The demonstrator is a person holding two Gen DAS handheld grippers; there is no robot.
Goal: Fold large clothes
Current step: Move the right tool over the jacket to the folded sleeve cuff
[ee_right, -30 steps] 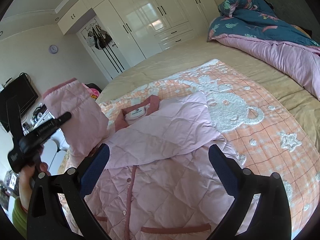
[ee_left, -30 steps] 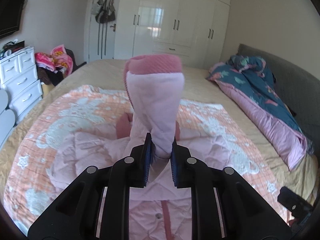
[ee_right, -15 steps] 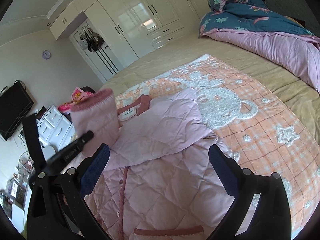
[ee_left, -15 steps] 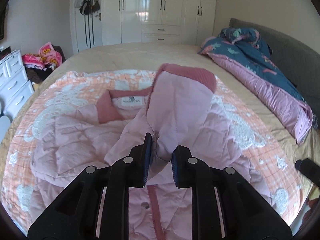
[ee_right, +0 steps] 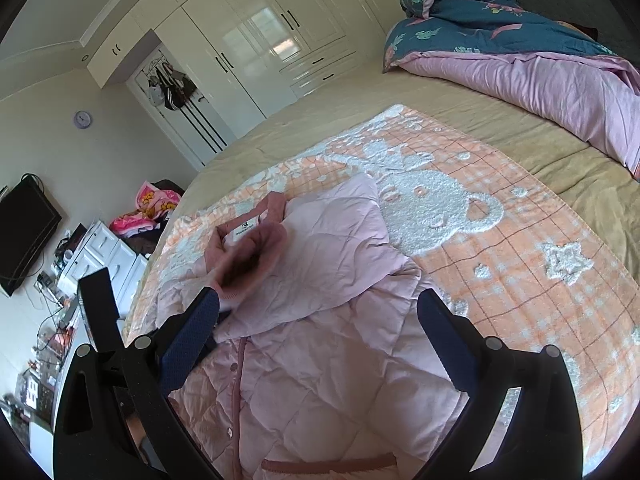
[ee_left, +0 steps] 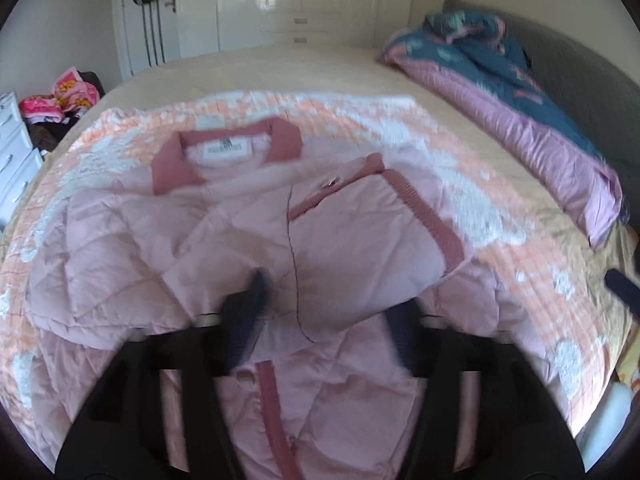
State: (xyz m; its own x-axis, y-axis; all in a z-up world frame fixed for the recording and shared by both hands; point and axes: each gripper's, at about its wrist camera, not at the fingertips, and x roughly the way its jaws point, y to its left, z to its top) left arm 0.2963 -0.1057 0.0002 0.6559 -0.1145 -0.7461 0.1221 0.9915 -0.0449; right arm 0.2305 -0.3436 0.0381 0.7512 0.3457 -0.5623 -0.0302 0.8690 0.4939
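One pink quilted jacket lies front-up on the orange blanket, which covers the middle of the bed. Collar faces the wardrobe. Both sleeves are folded across the chest; the top sleeve has its dark pink cuff toward the right. Left gripper: jaws opening, sleeve fabric lies between them, pads look clear of it, though that view is motion-blurred. Right gripper: jaws wide apart, nothing held, hovering over the jacket's lower half. One rolled duvet along the headboard side. One clock on the wall.
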